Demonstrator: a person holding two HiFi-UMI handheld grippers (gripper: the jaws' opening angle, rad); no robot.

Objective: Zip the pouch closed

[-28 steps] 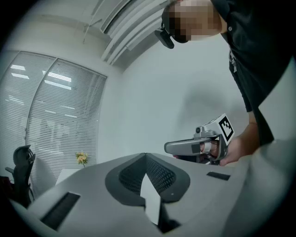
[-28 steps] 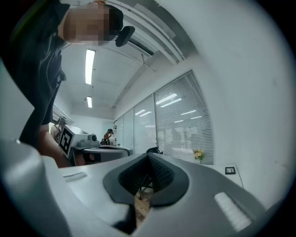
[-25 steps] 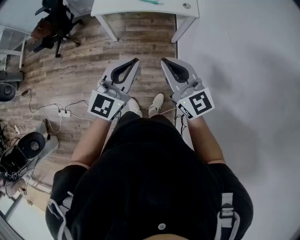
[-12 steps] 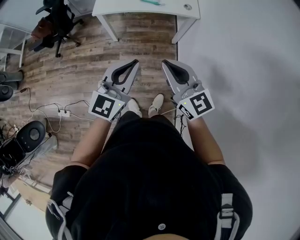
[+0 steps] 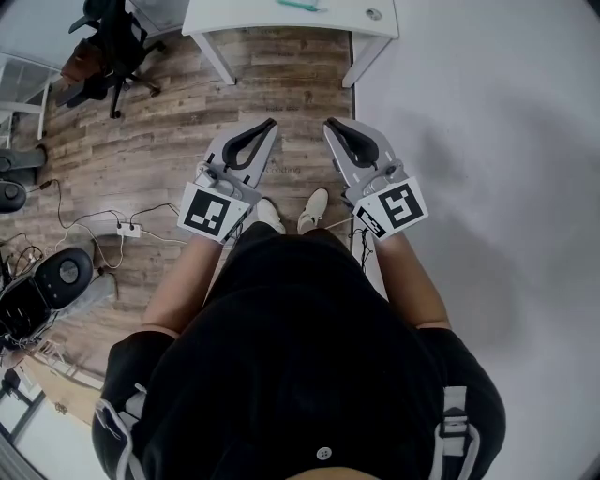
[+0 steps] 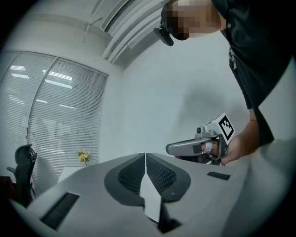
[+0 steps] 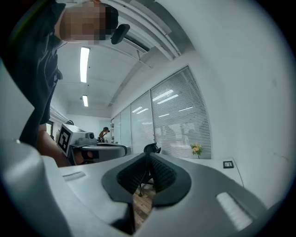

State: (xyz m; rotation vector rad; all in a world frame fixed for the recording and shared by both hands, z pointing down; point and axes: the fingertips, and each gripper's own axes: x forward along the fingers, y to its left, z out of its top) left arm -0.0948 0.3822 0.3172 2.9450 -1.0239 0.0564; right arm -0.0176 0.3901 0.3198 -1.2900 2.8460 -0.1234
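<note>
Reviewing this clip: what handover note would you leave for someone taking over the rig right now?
Left gripper: shut, empty, held level over the wooden floor.
Right gripper: jaws have just been opening, a slit apart, nothing between them.
Pouch: in no view; a white table stands ahead.
Done: nothing that shows.
Left: find the pouch, hold it, zip it closed.

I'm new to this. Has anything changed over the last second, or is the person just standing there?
Almost nothing has changed. The right gripper has just been opening its jaws a crack, with nothing between them. The left gripper stayed shut and empty. Both are still held level, side by side, above the wooden floor. No pouch is in view.
</note>
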